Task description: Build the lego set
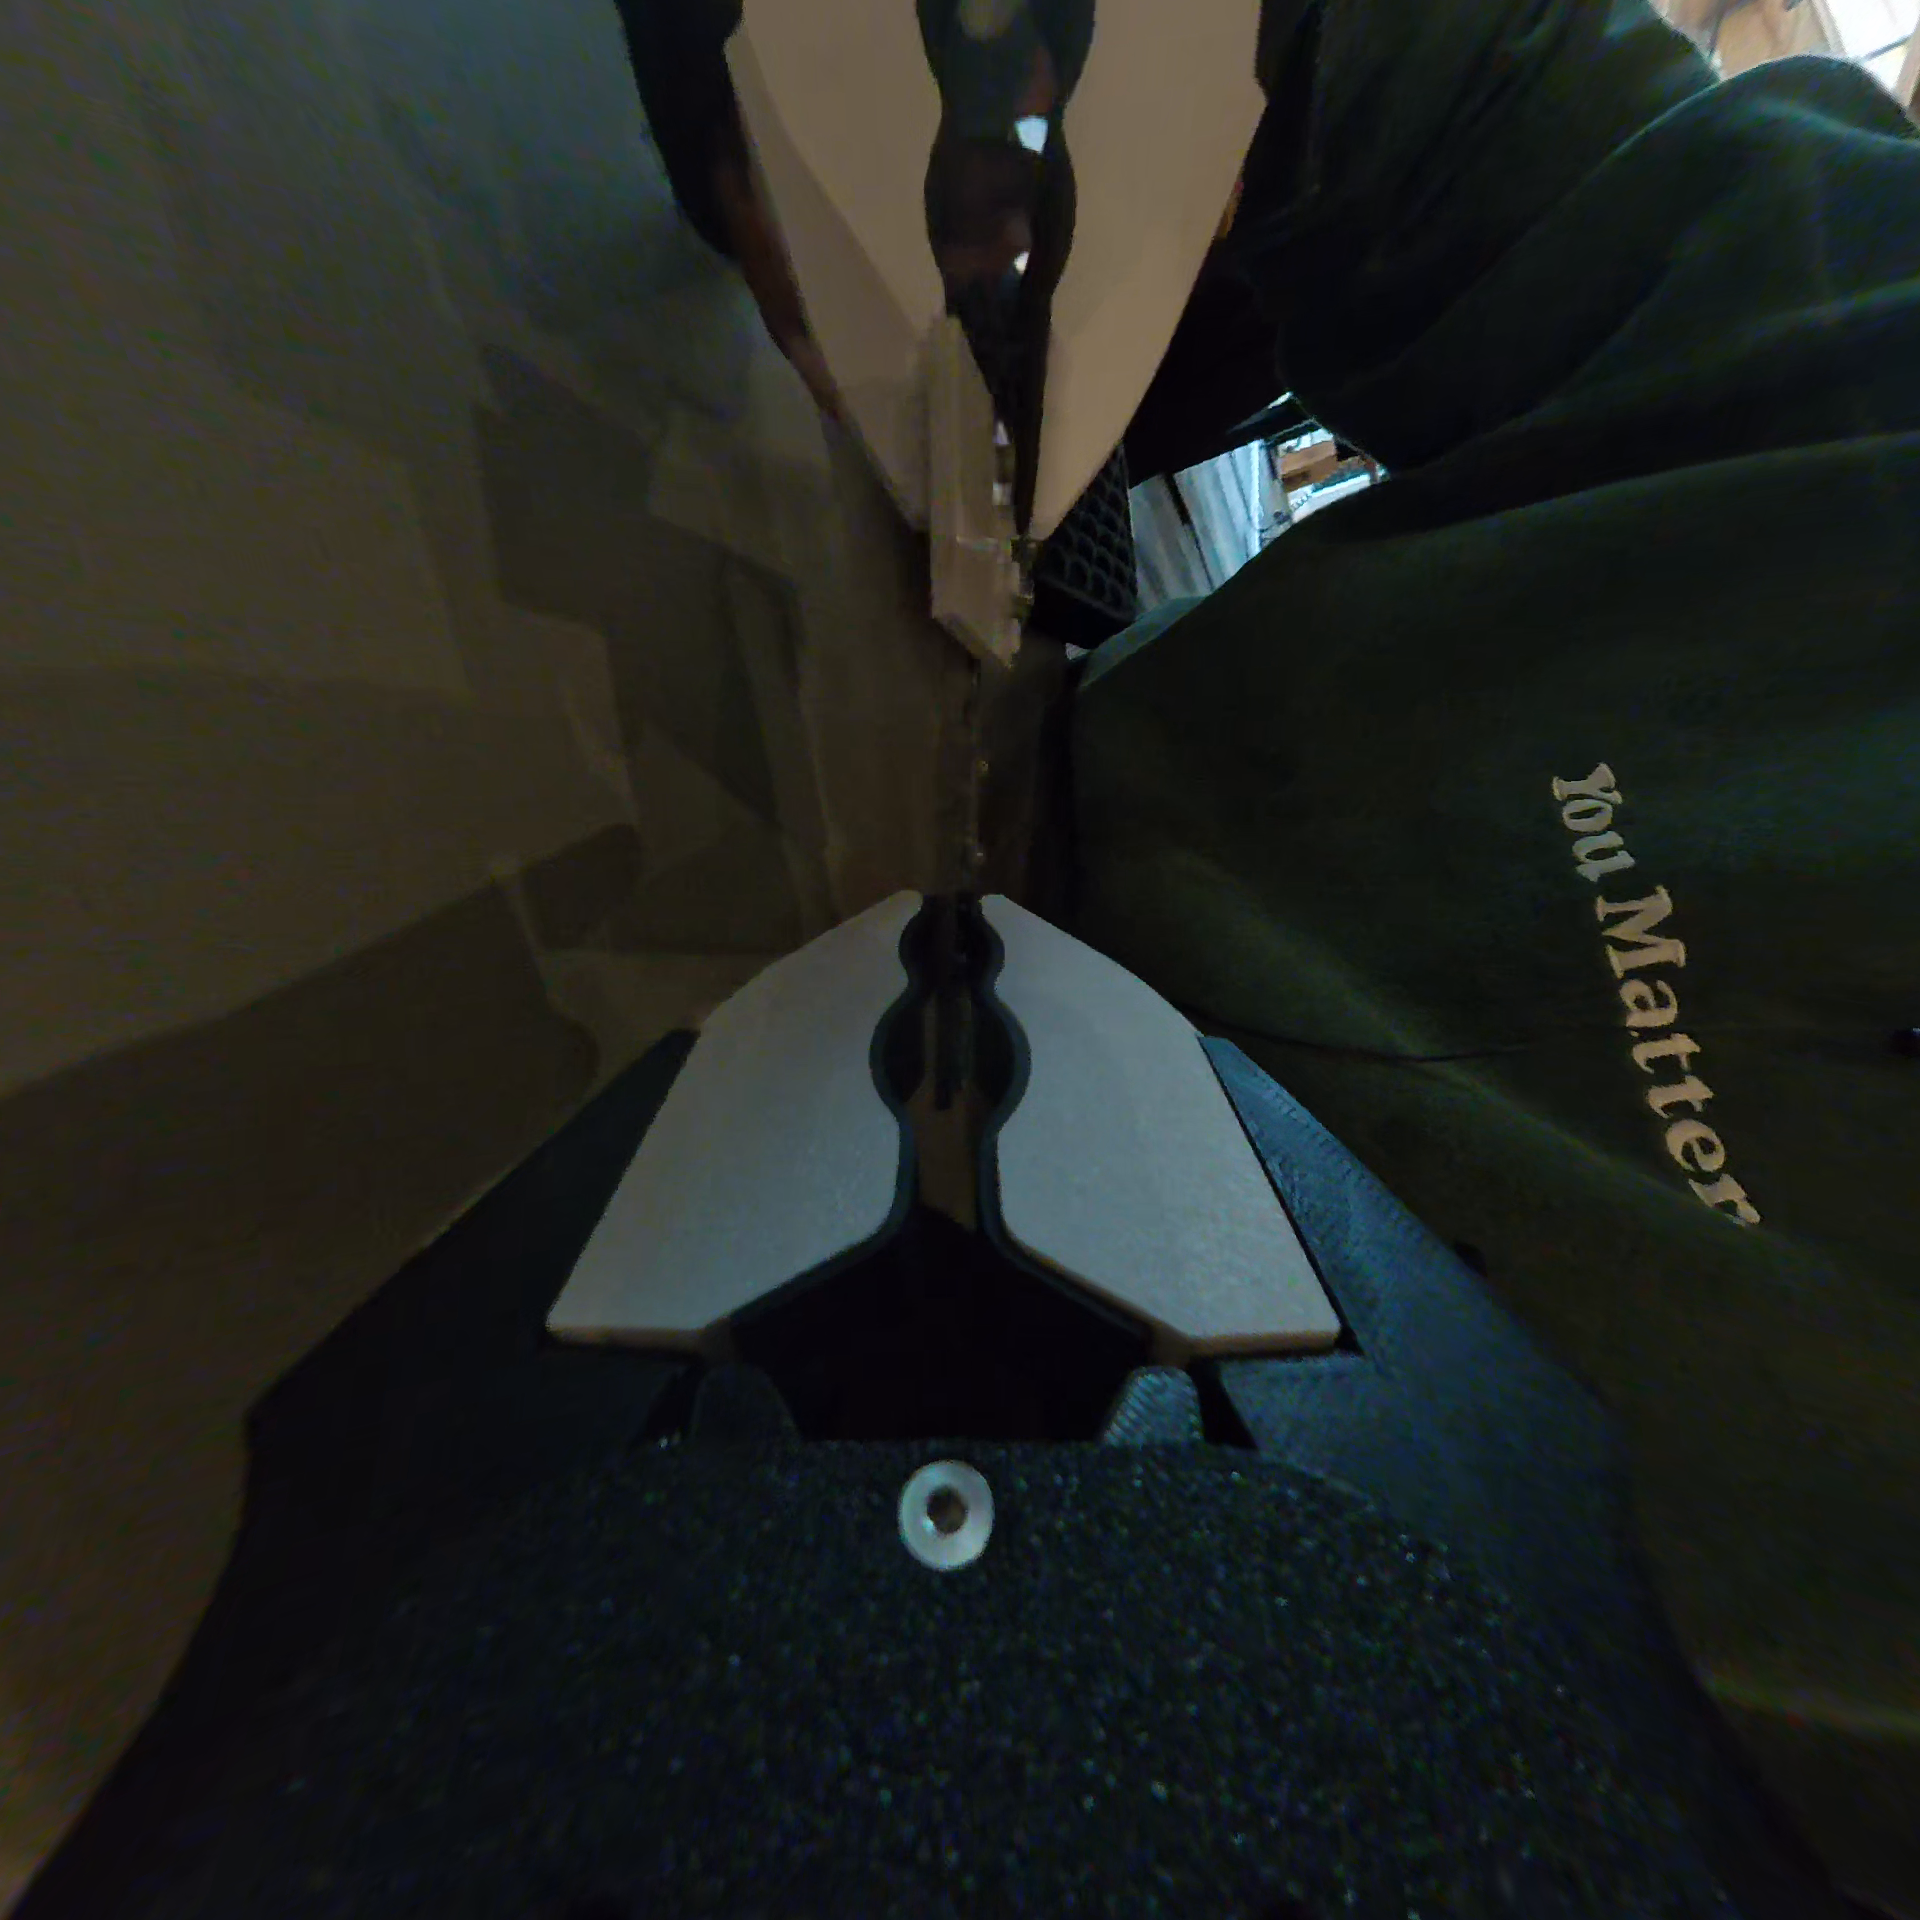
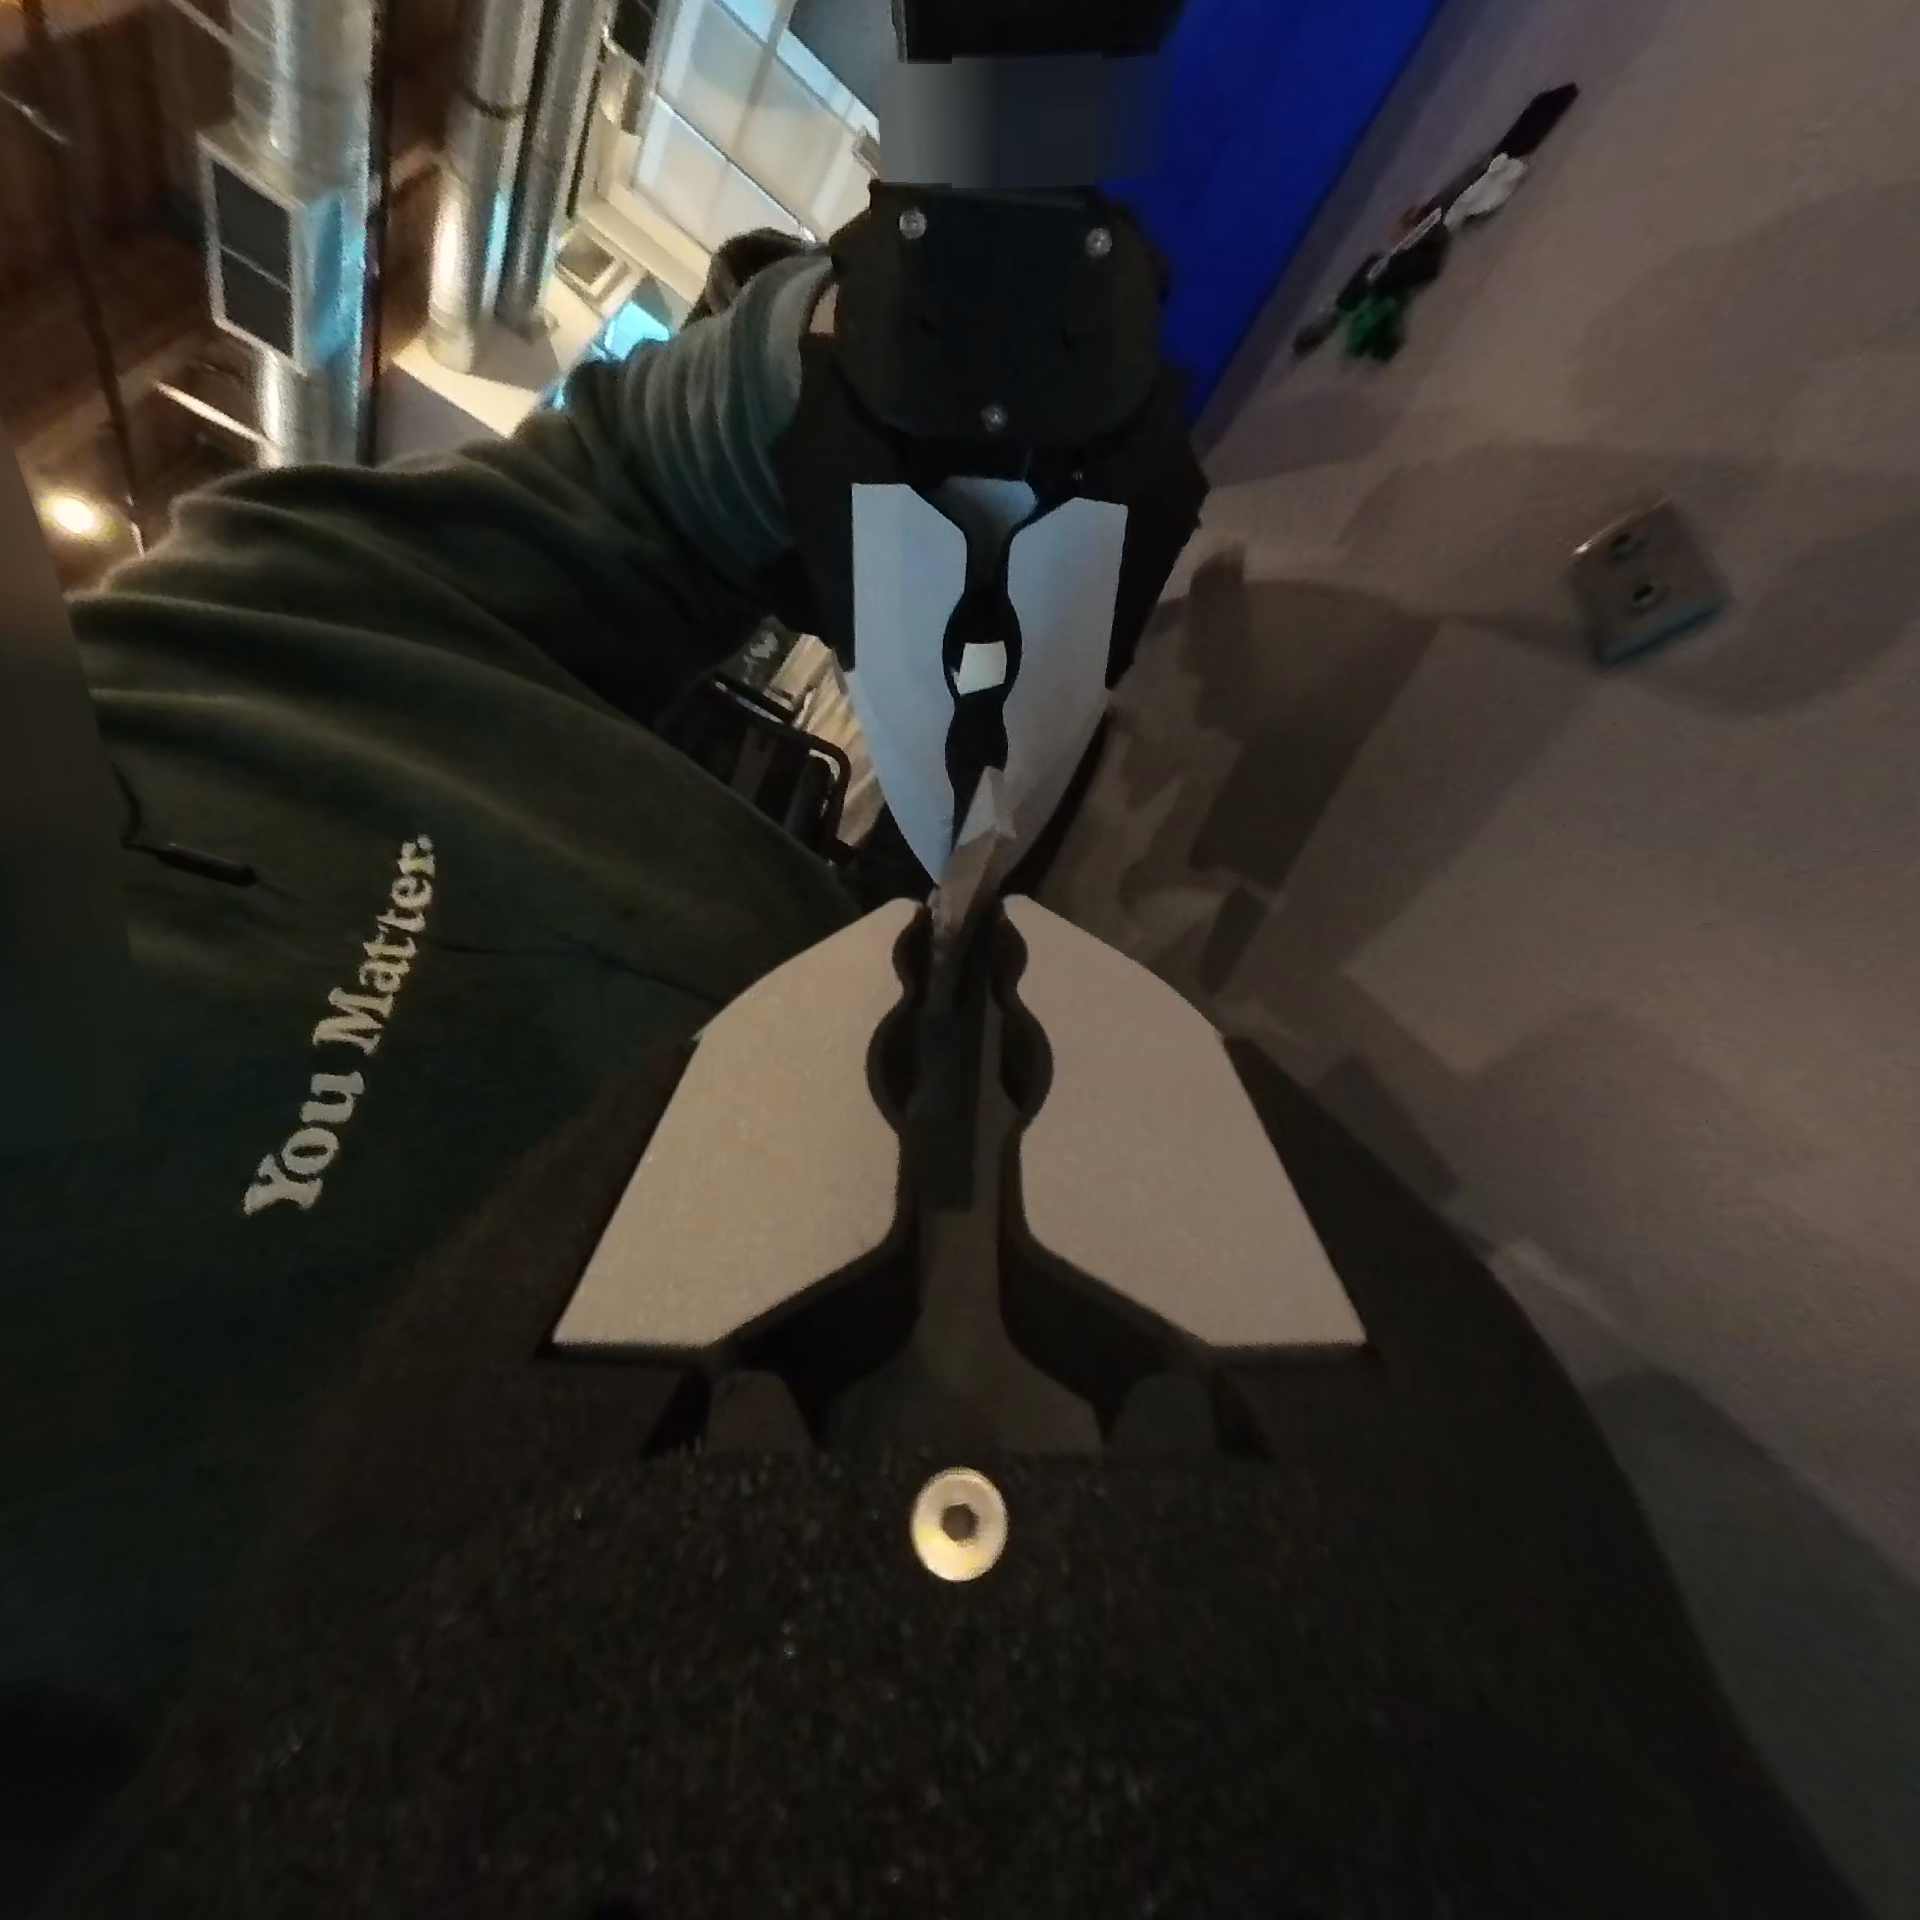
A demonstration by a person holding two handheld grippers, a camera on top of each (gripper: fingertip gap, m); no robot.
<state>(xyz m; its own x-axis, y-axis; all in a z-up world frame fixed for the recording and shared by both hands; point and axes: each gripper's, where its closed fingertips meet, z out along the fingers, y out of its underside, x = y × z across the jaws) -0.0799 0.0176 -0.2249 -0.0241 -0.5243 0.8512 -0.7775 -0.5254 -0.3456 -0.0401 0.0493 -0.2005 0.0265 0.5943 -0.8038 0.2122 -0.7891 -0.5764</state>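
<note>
Both grippers face each other tip to tip above the table. In the left wrist view my left gripper (image 1: 961,906) is shut on a thin dark lego plate (image 1: 964,790), seen edge-on. The plate runs forward to a grey stepped lego piece (image 1: 964,540), which is held in the shut right gripper (image 1: 1006,551) opposite. In the right wrist view my right gripper (image 2: 961,912) is shut on the grey piece (image 2: 948,1081). The grey piece's tip meets the left gripper (image 2: 964,857) straight ahead. Whether the two pieces are locked together cannot be told.
A person's dark green sweatshirt (image 1: 1558,727) fills one side of both views. The pale table (image 2: 1558,1039) lies along the right of the right wrist view. On it are a grey square plate (image 2: 1642,592), a cluster of loose lego pieces (image 2: 1371,301) and a blue surface (image 2: 1299,156) beyond. The tips of one gripper are about 6 centimetres away from the tips of the other.
</note>
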